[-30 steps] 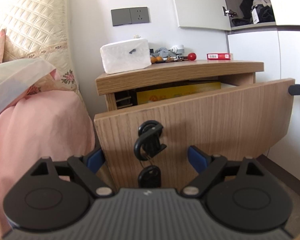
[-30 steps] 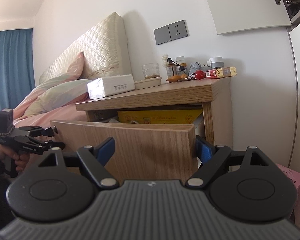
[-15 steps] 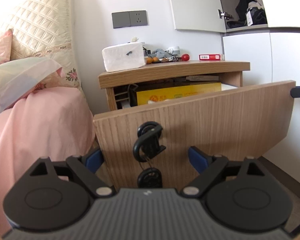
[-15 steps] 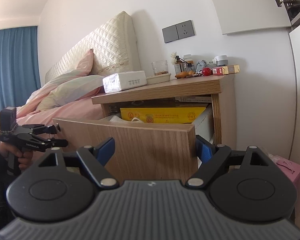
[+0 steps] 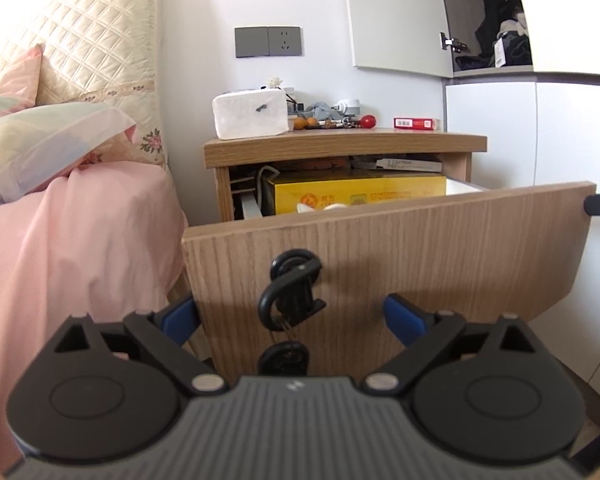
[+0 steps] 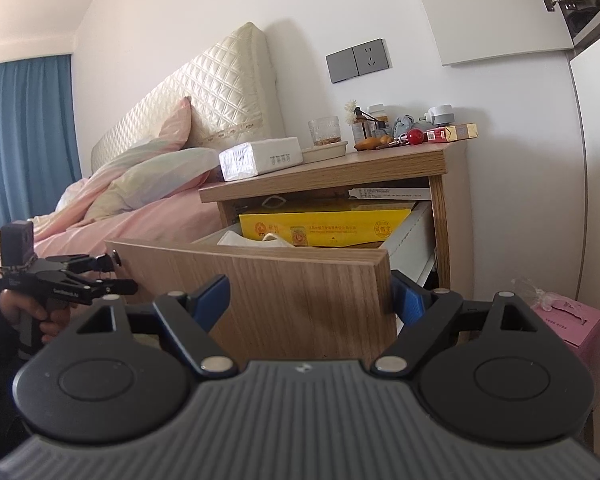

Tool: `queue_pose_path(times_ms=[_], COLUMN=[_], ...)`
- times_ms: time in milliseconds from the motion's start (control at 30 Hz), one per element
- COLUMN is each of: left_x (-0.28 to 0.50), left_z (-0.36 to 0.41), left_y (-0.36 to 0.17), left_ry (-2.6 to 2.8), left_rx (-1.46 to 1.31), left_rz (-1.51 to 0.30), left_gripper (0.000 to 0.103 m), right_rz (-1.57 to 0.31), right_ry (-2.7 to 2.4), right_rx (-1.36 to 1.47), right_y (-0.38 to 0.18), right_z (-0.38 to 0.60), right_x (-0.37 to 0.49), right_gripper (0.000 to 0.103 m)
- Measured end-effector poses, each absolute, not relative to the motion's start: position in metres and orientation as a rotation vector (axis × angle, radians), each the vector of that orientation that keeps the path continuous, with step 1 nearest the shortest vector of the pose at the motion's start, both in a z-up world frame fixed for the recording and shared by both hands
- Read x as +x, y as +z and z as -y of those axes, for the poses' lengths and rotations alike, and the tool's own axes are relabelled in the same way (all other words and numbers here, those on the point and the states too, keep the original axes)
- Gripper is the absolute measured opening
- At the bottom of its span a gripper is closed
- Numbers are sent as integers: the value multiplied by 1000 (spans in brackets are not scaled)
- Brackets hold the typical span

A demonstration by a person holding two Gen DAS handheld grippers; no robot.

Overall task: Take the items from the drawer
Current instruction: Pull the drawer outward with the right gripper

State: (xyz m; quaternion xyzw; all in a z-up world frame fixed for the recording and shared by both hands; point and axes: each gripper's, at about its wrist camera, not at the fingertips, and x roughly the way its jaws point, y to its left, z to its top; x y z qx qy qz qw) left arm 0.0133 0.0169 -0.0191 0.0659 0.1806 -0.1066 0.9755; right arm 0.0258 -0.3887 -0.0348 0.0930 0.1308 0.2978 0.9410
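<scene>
The wooden drawer front (image 5: 440, 248) of the bedside cabinet stands pulled out, with a black key and ring (image 5: 292, 292) in its lock. Inside lie a yellow box (image 6: 324, 228), a white face mask (image 6: 252, 238) and a flat white carton (image 6: 392, 193). My left gripper (image 5: 292, 316) is open, its blue fingertips (image 5: 180, 316) wide apart on either side of the key. My right gripper (image 6: 310, 296) is open at the drawer front's right end (image 6: 376, 292), one fingertip before the panel and one past its edge. From the right wrist, the left gripper (image 6: 80, 276) shows held in a hand.
The cabinet top (image 6: 380, 160) carries a white tissue pack (image 6: 260, 156), a glass, small bottles, a red ball and a red pack. A bed with pink sheet (image 5: 60, 240) is on the left, a pink box (image 6: 568, 320) on the floor right, and white wardrobe doors (image 5: 540, 128) beyond.
The drawer has slid farther out with both grippers moving back, so more of the yellow box and the mask inside shows. Both grippers stay open.
</scene>
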Motion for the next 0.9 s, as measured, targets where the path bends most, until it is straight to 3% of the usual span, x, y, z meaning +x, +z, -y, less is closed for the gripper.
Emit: queue_pose_path(times_ms=[167, 500, 700, 900], left_x=[4, -31, -72, -95], left_z=[-16, -12, -1, 12], left_y=[-18, 2, 29, 53], left_ry=[-198, -173, -165, -127], left_rx=[124, 71, 70, 63], left_rz=[-357, -306, -214, -233], left_gripper=[95, 95, 95, 96], right_rz=[-273, -136, -198, -224], right_ry=[546, 450, 359, 323], right_rx=[145, 339, 304, 285], right_y=[-31, 9, 29, 47], right_z=[381, 379, 338, 301], right_x=[20, -26, -52, -70], right_gripper=[86, 81, 79, 79])
